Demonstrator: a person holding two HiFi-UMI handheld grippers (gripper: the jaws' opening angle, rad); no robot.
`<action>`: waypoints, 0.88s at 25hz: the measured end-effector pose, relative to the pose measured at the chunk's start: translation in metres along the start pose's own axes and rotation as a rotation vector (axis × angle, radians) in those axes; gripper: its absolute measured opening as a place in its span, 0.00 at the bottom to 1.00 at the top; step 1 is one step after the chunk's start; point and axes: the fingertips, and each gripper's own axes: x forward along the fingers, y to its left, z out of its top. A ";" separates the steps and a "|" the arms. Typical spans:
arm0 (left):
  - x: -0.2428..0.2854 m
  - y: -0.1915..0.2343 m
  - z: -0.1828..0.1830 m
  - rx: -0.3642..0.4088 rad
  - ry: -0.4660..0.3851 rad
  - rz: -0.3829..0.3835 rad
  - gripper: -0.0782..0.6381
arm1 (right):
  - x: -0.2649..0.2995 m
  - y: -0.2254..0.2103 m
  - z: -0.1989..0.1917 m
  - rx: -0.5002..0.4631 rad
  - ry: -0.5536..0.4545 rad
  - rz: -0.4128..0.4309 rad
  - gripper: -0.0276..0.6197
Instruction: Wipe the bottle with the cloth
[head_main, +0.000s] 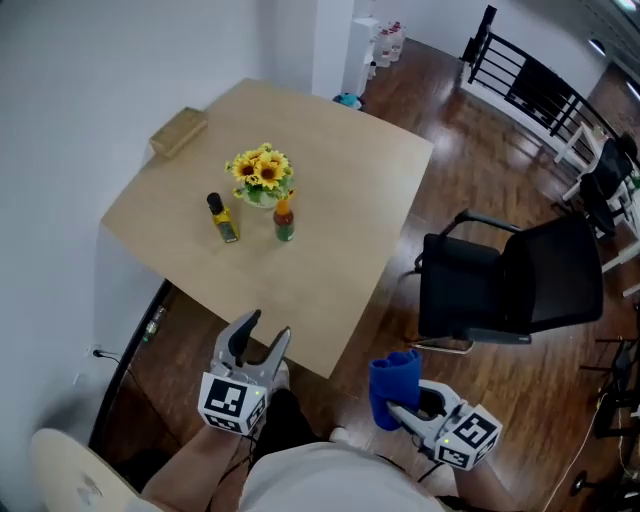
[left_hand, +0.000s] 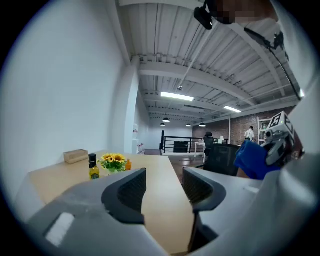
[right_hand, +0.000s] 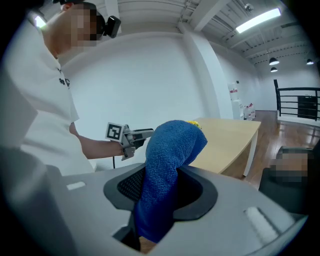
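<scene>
Two bottles stand on the light wooden table (head_main: 340, 200): a yellow one with a black cap (head_main: 222, 218) and a small orange one (head_main: 285, 220), either side of a sunflower pot (head_main: 261, 174). My left gripper (head_main: 268, 328) hovers over the table's near edge, open and empty. In the left gripper view the yellow bottle (left_hand: 93, 167) lies far ahead, left of the jaws (left_hand: 164, 187). My right gripper (head_main: 400, 405) is off the table to the right, shut on a blue cloth (head_main: 393, 388). The cloth (right_hand: 167, 165) rises out between the right gripper's jaws (right_hand: 160, 187).
A wooden box (head_main: 178, 131) lies at the table's far left corner. A black office chair (head_main: 510, 280) stands on the wood floor right of the table. White wall runs along the left. Railings and more chairs are far right.
</scene>
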 end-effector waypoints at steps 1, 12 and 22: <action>-0.021 -0.023 0.000 -0.008 -0.005 0.011 0.45 | -0.016 0.003 -0.010 -0.005 -0.004 0.011 0.29; -0.164 -0.194 -0.013 -0.044 0.108 -0.058 0.43 | -0.123 0.055 -0.064 -0.055 -0.056 0.109 0.29; -0.248 -0.250 -0.011 0.067 0.063 -0.159 0.42 | -0.153 0.133 -0.092 -0.036 -0.099 0.092 0.29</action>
